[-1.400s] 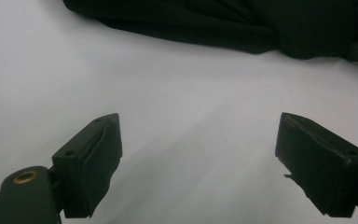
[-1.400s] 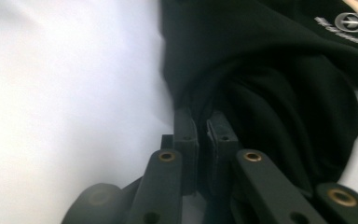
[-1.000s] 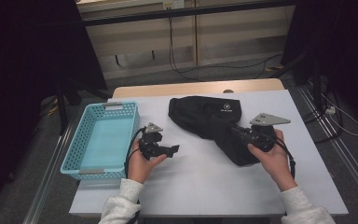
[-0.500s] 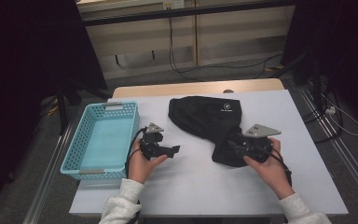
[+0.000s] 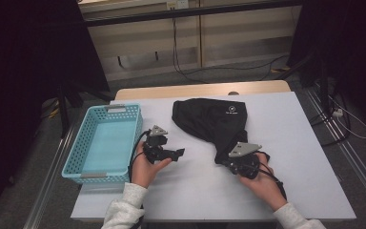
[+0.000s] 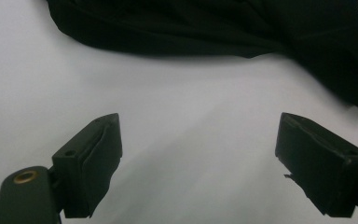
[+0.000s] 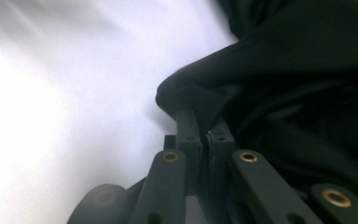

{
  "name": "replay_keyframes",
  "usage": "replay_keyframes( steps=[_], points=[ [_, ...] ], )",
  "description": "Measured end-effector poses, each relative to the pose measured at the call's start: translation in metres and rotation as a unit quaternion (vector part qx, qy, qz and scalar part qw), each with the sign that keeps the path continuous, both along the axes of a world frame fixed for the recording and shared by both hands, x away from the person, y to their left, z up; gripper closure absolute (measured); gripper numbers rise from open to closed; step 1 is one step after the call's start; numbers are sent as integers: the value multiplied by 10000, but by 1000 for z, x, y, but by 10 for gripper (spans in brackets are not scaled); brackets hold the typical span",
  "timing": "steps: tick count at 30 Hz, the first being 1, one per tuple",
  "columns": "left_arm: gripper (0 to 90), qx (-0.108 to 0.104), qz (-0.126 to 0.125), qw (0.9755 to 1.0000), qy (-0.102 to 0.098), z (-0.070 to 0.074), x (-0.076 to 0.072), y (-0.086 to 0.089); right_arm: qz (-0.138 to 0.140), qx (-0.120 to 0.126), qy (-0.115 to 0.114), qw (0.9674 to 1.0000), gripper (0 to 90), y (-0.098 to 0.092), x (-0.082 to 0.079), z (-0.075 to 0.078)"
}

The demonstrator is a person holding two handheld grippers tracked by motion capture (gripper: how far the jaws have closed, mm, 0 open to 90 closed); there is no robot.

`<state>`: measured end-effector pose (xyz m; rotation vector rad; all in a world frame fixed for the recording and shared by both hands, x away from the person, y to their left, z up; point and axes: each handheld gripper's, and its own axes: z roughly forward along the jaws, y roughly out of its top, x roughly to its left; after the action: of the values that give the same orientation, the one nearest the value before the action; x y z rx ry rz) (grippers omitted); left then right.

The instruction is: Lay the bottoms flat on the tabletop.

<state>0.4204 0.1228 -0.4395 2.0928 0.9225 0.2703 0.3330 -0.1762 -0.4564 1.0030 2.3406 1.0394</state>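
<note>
right gripper (image 5: 225, 161): jaws just closed, a fold at the near edge of the black garment (image 5: 214, 121) is pinched between the pads | left gripper (image 5: 180, 152): jaws are spread wide, nothing is held, bare white table (image 6: 177, 154) between them | garment: spread on the table, lying beyond the left fingertips, apart from them

The black garment (image 5: 214, 121) is made of thin, matt cloth, softly creased. The table (image 5: 290, 143) is covered by a smooth, pale, matt sheet. The basket (image 5: 76, 157) is moulded in perforated turquoise plastic. Matt, rubbery pads (image 6: 95, 158) are fitted to the left gripper (image 6: 200, 163).
</note>
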Motion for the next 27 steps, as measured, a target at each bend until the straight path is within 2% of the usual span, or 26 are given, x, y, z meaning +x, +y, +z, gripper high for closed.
replay_keyframes(
  steps=[2,5,8,9,10,12,14,19,22,23,25,26,27],
  points=[
    [146,16,-19,10000,-7,1,0,0,-23,252,-10,9997,869,-8,0,10],
    [146,30,-21,10000,4,1,0,0,-204,575,-192,9980,869,-26,2,29],
    [146,53,-42,10000,2,1,0,1,-535,758,-391,9949,872,-52,4,43],
    [146,72,59,9999,-69,0,0,-1,-666,829,-436,9934,872,-62,5,45],
    [146,54,-31,10000,-18,0,0,0,-829,854,-480,9917,872,-71,6,46],
    [146,18,-25,10000,-3,0,0,-1,-1111,822,-545,9889,872,-87,8,46],
    [146,19,-16,10000,0,-1,0,-2,-1381,643,-626,9864,872,-100,11,40],
    [146,22,-39,10000,12,-1,0,-2,-1843,393,-473,9809,844,-118,22,17],
    [146,17,-24,10000,8,-1,0,-2,-1991,196,-463,9787,712,-115,24,13],
    [146,9,-13,10000,0,-1,0,-2,-1915,97,-500,9802,695,-112,23,14],
    [146,16,-17,10000,3,-1,0,-2,-1826,-42,-672,9809,589,-105,22,18],
    [146,11,-30,10000,17,-1,0,-2,-1835,-181,-786,9797,547,-101,21,21],
    [146,14,-20,10000,5,-1,0,-2,-1850,-376,-995,9770,522,-97,20,24]
  ],
)
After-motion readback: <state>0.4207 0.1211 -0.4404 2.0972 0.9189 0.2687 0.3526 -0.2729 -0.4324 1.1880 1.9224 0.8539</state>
